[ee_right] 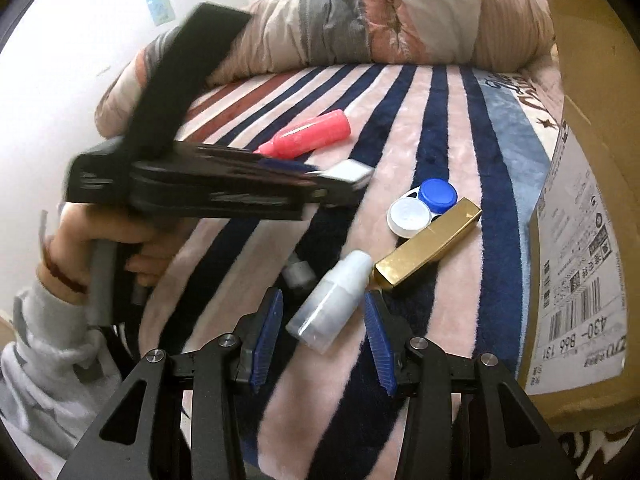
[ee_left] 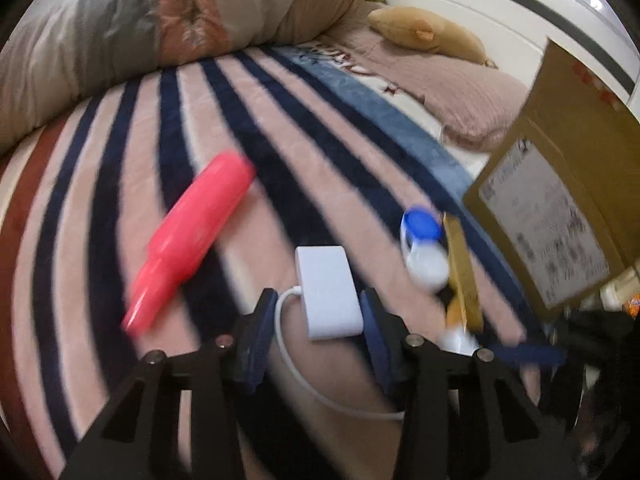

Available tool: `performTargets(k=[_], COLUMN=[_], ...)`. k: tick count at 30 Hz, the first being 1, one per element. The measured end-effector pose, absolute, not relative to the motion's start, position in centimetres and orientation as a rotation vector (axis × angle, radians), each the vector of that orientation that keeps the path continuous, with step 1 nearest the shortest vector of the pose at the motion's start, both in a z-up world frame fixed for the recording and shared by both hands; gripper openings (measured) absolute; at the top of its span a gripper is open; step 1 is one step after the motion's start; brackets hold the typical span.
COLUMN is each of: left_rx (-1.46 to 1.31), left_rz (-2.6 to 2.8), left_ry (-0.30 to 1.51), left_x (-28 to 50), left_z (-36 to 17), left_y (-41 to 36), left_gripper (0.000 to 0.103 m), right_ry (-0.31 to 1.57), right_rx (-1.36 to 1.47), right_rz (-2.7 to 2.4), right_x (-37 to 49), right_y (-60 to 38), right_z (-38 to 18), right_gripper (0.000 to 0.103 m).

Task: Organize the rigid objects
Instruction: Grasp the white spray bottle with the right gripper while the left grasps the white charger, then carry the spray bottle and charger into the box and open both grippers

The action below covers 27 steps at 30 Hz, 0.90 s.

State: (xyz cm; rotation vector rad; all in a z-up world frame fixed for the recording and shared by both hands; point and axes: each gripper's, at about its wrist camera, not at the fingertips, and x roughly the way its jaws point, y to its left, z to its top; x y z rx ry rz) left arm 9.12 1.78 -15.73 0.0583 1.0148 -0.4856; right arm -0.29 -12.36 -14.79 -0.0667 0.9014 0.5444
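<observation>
On the striped blanket (ee_left: 120, 184) lie a pink bottle (ee_left: 192, 236), a white adapter (ee_left: 330, 294) with a cable, a blue-and-white lens case (ee_left: 422, 244) and a gold bar-shaped box (ee_left: 464, 272). My left gripper (ee_left: 320, 316) is open, its blue pads on either side of the adapter. In the right wrist view my right gripper (ee_right: 324, 330) is open around a clear white-capped bottle (ee_right: 332, 300). The gold box (ee_right: 430, 246), lens case (ee_right: 422, 208), pink bottle (ee_right: 310, 136) and adapter (ee_right: 350, 174) show beyond it, with the left gripper (ee_right: 340, 188) at the adapter.
A cardboard box (ee_right: 592, 208) with a shipping label stands at the right, also in the left wrist view (ee_left: 560, 184). A rolled duvet (ee_right: 380, 28) lies at the back. A tan plush toy (ee_left: 424, 32) and a pink pillow (ee_left: 472, 96) lie beyond.
</observation>
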Motion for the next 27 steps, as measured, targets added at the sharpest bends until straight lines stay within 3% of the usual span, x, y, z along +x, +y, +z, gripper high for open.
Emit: performTargets(k=[7, 12, 13, 14, 15, 16, 18, 27], left_rx=[0.019, 0.047, 0.049, 0.047, 0.048, 0.052, 0.074, 0.117], left_rz=[-0.452, -0.439, -0.439, -0.437, -0.433, -0.431, -0.414, -0.369], left_ry=[1.029, 1.014, 1.004, 0.991, 0.98, 0.978, 0.968, 0.848], left_x=[6.5, 6.7, 6.8, 6.8, 7.0, 7.0, 6.9, 4.5], left_z=[-15.8, -16.3, -16.3, -16.5, -16.7, -16.9, -16.9, -11.4], left_y=[4.8, 3.9, 3.7, 3.7, 3.7, 3.6, 3.5, 4.0], left_gripper=[0.04, 0.048, 0.049, 0.049, 0.049, 0.049, 0.041, 0.038], right_ry=[0.931, 0.923, 0.922, 0.917, 0.912, 0.903, 0.892, 0.743], right_rx=[-0.088, -0.02, -0.025, -0.023, -0.027, -0.038, -0.068, -0.099], right_rz=[0.41, 0.404, 0.383, 0.366, 0.343, 0.332, 0.331, 0.465], right_x=[-1.0, -0.3, 0.0, 0.3, 0.4, 0.6, 0.4, -2.7], right_y=[-12.3, -11.9, -11.8, -11.7, -11.6, -11.5, -11.2, -10.9], right_z=[-15.3, -15.8, -16.0, -16.1, -16.1, -16.1, -16.0, -10.6], right_gripper=[0.038, 0.038, 0.037, 0.029, 0.021, 0.02, 0.02, 0.02])
